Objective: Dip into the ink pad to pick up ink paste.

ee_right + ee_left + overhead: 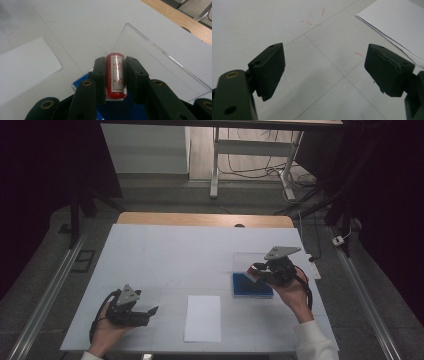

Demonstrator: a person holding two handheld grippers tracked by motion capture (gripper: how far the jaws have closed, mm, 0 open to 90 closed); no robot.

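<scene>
Now right tool point(115, 75) clenched on red stamp point(115, 75), seemingly over blue pad point(252, 285); left tool point(324, 72) released.

Bare table point(165, 255) lies open between paper sheet point(202, 318) and blue box point(252, 285).

Place: a lab or recording room, not a home.
Table point(150, 250): white-covered, thin ruled lines and red marks ahead of the left jaws.
Floor: grey, with metal rails point(47, 295) either side.
Background: dark curtains, a bare desk frame point(250, 165), loose cables point(255, 170), a power strip point(340, 240).
</scene>
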